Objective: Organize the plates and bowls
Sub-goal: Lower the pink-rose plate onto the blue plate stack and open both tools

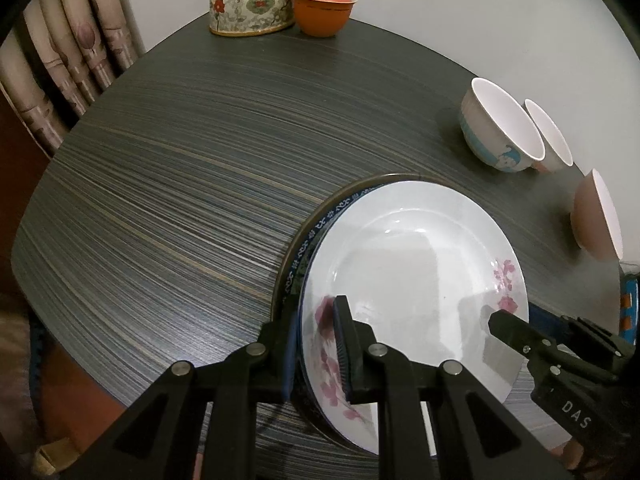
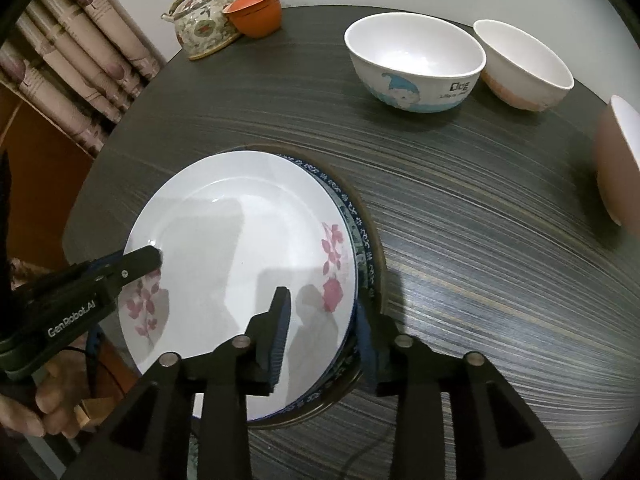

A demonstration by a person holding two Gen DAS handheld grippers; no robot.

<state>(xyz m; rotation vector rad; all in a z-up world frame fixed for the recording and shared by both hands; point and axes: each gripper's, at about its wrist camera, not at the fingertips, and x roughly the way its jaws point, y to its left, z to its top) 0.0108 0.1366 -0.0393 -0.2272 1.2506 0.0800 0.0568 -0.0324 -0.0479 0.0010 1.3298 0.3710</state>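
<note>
A white plate with pink flowers (image 1: 420, 280) (image 2: 240, 252) lies on top of a stack with a blue-patterned plate (image 1: 308, 248) (image 2: 356, 224) and a dark-rimmed one beneath. My left gripper (image 1: 316, 356) straddles the stack's left rim, one finger above the white plate, one outside the stack. My right gripper (image 2: 324, 332) straddles the right rim the same way. Each gripper shows in the other's view, the right one in the left wrist view (image 1: 520, 336) and the left one in the right wrist view (image 2: 132, 264). Three bowls stand beyond: a cartoon bowl (image 2: 416, 64) (image 1: 500, 128), a pink-banded bowl (image 2: 524, 64) (image 1: 550, 136) and a brown bowl (image 2: 616, 160) (image 1: 596, 216).
A floral teapot (image 1: 252, 0) (image 2: 200, 16) and an orange lidded cup (image 1: 324, 8) (image 2: 256, 10) stand at the far edge of the dark striped table (image 1: 180, 184) (image 2: 480, 240). A curtain (image 1: 68, 60) hangs to the left. The table's near edge is close below the plates.
</note>
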